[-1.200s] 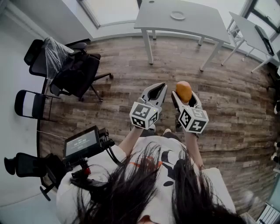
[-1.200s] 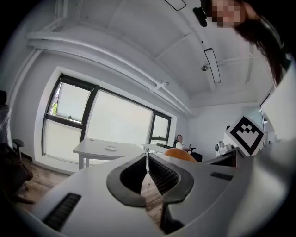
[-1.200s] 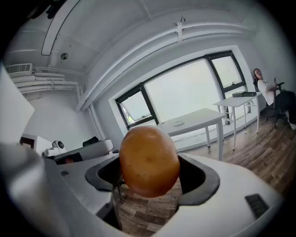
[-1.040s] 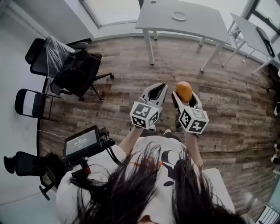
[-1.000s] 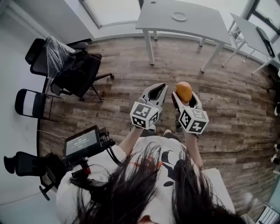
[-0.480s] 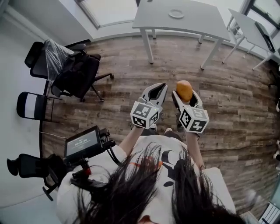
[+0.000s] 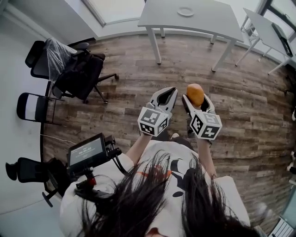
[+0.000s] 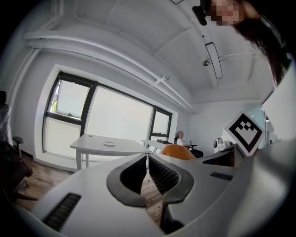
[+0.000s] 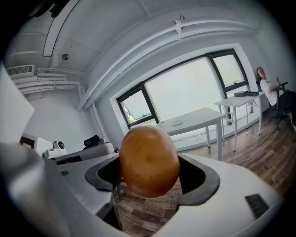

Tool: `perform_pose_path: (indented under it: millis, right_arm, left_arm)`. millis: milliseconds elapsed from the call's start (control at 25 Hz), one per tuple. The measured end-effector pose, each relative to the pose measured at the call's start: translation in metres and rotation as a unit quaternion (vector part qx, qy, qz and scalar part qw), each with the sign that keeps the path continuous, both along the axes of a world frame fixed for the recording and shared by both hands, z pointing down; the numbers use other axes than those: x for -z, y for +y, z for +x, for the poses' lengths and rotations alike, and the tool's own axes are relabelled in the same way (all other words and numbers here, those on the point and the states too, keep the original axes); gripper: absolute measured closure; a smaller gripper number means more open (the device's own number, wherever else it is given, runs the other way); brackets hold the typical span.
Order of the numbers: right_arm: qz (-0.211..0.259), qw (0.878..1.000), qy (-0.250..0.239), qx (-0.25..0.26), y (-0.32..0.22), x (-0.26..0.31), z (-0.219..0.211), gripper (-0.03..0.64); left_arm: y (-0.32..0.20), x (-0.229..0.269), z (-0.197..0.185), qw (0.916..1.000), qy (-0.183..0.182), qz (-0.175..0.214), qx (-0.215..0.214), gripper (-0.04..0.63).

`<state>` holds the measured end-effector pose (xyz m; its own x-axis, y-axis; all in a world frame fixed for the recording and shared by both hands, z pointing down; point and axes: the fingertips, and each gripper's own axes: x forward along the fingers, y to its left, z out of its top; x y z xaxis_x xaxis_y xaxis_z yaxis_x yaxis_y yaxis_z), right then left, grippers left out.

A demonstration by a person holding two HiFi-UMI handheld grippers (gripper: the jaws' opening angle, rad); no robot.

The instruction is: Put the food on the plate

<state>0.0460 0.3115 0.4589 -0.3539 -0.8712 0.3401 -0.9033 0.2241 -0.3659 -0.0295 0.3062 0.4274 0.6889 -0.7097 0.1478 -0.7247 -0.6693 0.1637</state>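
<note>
The right gripper [image 7: 196, 94] is clamping the orange-brown food [image 7: 195, 96] over open floor [image 7: 185, 65]; the left gripper [image 7: 169, 91] is sitting closed, empty. The plate [image 7: 186, 11] is lying near the far bench's [image 7: 210, 19] far edge.

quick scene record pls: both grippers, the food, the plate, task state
left gripper: jaws together, nothing between them
right gripper: jaws shut on the food item
food item: rounded, orange-brown, held in the air over the wood floor
plate: small, pale, lies on the white table; nothing seen on it
table: ahead of the person, well apart from both grippers
task state: food item not yet on the plate
</note>
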Motion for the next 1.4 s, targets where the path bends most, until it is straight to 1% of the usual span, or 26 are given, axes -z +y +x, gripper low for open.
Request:
perform_pose_path:
  millis: [400, 480, 600, 680, 920, 1000, 1160, 1280, 1400]
  right_arm:
    - [-0.012, 1.000, -0.014, 0.006, -0.022, -0.010, 0.006, 0.241]
    - [-0.021, 1.000, -0.015, 0.007, -0.041, -0.015, 0.005, 0.241]
    - [-0.034, 0.999, -0.016, 0.008, -0.087, -0.022, -0.001, 0.241]
    - [-0.032, 0.999, -0.015, 0.007, -0.096, -0.023, -0.003, 0.241]
    - [-0.012, 1.000, -0.009, -0.004, -0.091, -0.018, -0.001, 0.241]
    - [-0.010, 1.000, -0.008, -0.009, -0.114, -0.015, -0.005, 0.241]
    - [-0.020, 1.000, -0.001, -0.017, -0.180, -0.013, -0.020, 0.241]
    - [-0.023, 0.999, 0.001, -0.026, -0.206, -0.013, -0.025, 0.241]
    - [-0.024, 0.999, 0.004, -0.033, -0.231, -0.014, -0.031, 0.241]
  left_arm:
    - [-0.018, -0.004, 0.001, 0.9999, -0.006, -0.009, 0.010, 0.589]
    - [-0.037, -0.010, 0.000, 0.9998, -0.012, -0.017, 0.009, 0.589]
    - [-0.084, -0.018, -0.005, 0.9994, -0.015, -0.029, 0.008, 0.589]
    - [-0.096, -0.019, -0.007, 0.9995, -0.013, -0.027, 0.007, 0.589]
    - [-0.097, -0.013, -0.004, 1.0000, -0.007, -0.003, -0.004, 0.589]
    - [-0.121, -0.010, -0.007, 0.9999, -0.009, -0.001, -0.011, 0.589]
    - [-0.193, -0.008, -0.019, 0.9997, -0.004, -0.009, -0.023, 0.589]
    - [-0.219, -0.009, -0.023, 0.9993, -0.008, -0.010, -0.035, 0.589]
    - [-0.245, -0.008, -0.030, 0.9990, -0.002, -0.011, -0.043, 0.589]
